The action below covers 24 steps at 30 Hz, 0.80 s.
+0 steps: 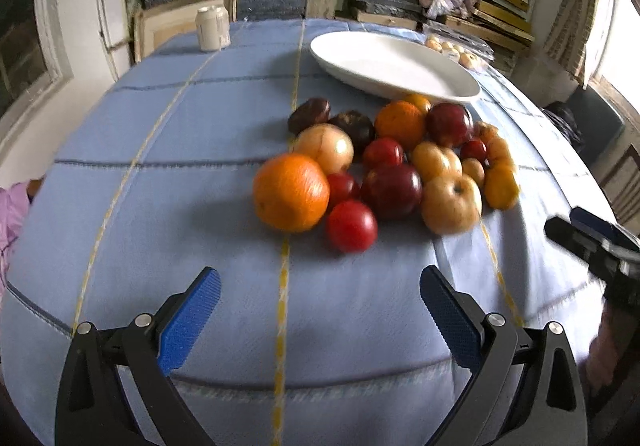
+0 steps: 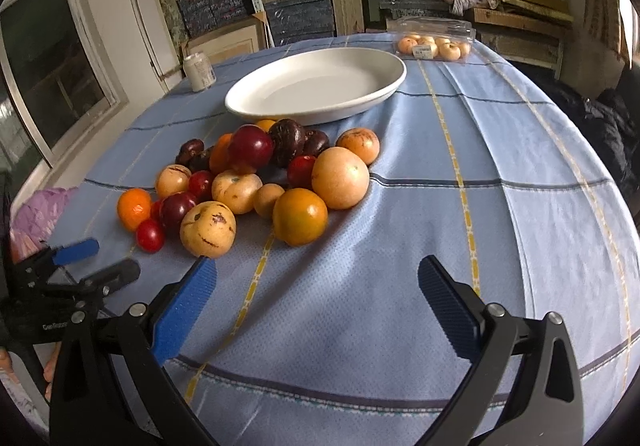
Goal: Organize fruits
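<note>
A pile of fruit lies on the blue tablecloth: a large orange (image 1: 291,192), a red tomato (image 1: 351,226), dark red apples (image 1: 392,190), yellow apples (image 1: 451,204) and dark passion fruits (image 1: 309,114). In the right wrist view the pile shows a speckled yellow fruit (image 2: 208,229) and an orange (image 2: 300,216). An empty white oval plate (image 1: 394,64) (image 2: 316,86) stands behind the pile. My left gripper (image 1: 320,286) is open and empty, just in front of the pile. My right gripper (image 2: 316,274) is open and empty, beside the pile's near right. Each gripper appears at the other view's edge.
A white can (image 1: 212,28) (image 2: 199,72) stands at the table's far left. A clear plastic box of small fruits (image 2: 434,44) sits at the far right. Shelves with stacked boards stand behind the table. A pink cloth (image 2: 40,210) lies at the left edge.
</note>
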{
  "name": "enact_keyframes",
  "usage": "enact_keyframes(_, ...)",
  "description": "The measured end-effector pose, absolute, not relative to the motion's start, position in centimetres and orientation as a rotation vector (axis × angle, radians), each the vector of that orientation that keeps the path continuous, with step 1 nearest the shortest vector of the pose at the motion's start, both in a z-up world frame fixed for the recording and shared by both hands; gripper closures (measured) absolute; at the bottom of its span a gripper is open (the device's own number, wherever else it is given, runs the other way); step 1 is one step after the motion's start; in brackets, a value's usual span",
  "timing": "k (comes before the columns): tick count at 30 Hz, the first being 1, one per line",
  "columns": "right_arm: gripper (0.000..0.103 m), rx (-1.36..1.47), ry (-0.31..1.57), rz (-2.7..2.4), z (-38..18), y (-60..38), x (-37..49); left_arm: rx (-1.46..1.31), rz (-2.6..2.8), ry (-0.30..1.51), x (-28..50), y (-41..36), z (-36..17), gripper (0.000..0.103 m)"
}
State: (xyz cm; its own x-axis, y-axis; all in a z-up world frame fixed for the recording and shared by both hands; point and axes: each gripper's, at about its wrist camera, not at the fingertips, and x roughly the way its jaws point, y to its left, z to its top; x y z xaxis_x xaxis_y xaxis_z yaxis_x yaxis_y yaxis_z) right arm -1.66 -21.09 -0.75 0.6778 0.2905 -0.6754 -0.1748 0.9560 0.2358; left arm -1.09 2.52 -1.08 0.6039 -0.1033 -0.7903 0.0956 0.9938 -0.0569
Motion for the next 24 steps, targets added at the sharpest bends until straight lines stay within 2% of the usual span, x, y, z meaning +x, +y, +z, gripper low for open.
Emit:
enact_keyframes(5, 0.004, 0.142, 0.689, 0.336, -0.2, -20.9, -3.1, 0.049, -0.178, 0.885, -2.2, 2.6, -1.0, 0.003)
enact_keyframes(8, 0.004, 0.104, 0.704, 0.319, -0.2, -20.5, -3.4, 0.074, -0.190, 0.888, -1.2, 2.3, -0.8, 0.003)
enact_keyframes(10, 0.016, 0.082, 0.722, 0.306, -0.3, -20.3, -3.3, 0.058, -0.193, 0.904, 0.1, 2.7, -0.5, 0.003)
enact_keyframes(11, 0.029, 0.068, 0.747, 0.308, -0.4, -20.1, -2.9, 0.051, -0.182, 0.905, 0.9, 3.0, -0.4, 0.003)
enact_keyframes(12, 0.035, 0.062, 0.767, 0.313, -0.6, -20.1, -2.5, 0.048, -0.173, 0.907, 1.5, 3.3, -0.2, 0.003)
enact_keyframes(19, 0.035, 0.067, 0.796, 0.303, -0.7, -20.2, -0.6, -0.012, -0.157, 0.943, 3.9, 5.2, -0.1, 0.004)
enact_keyframes(21, 0.035, 0.061, 0.791, 0.301, -0.5, -20.1, -0.2, -0.020, -0.153, 0.946, 4.3, 5.5, -0.2, 0.013)
enact_keyframes(24, 0.035, 0.054, 0.788, 0.303, -0.4, -19.8, 0.4, -0.027, -0.174, 0.947, 4.7, 5.4, -0.4, 0.017)
